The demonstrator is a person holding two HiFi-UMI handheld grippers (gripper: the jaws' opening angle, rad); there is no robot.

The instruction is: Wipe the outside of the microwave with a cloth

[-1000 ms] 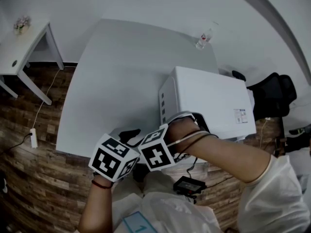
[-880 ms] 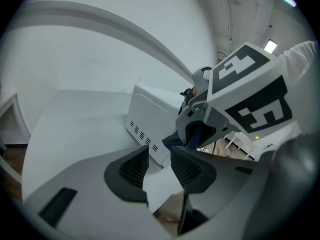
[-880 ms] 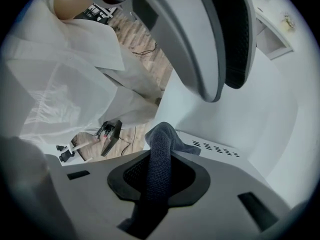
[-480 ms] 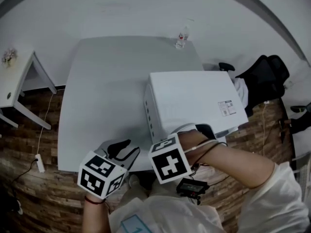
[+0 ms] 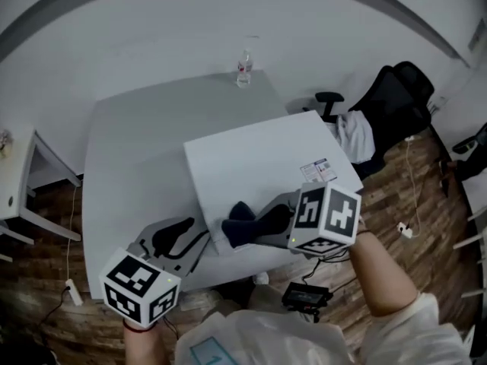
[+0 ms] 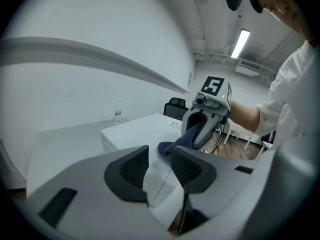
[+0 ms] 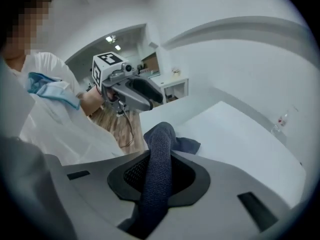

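The white microwave (image 5: 266,162) stands on the grey table (image 5: 129,150); it also shows in the left gripper view (image 6: 135,131) and the right gripper view (image 7: 235,134). My right gripper (image 5: 278,220) is shut on a dark blue cloth (image 5: 245,223), whose free end lies at the near edge of the microwave's top. The cloth (image 7: 159,151) runs up between the jaws. My left gripper (image 5: 176,240) hovers left of the microwave's near corner, open with nothing between its fingers. From there I see the right gripper (image 6: 202,121) and the cloth (image 6: 169,146).
A clear bottle (image 5: 243,67) stands at the table's far edge. A black office chair (image 5: 396,97) with a white garment is to the right, a small white side table (image 5: 15,181) to the left. A black device (image 5: 304,295) hangs near the person's body.
Both grippers have risen. The right gripper rolled and came up from the microwave's front to its top's near edge, and the cloth now shows. The left gripper drew left, away from the right.
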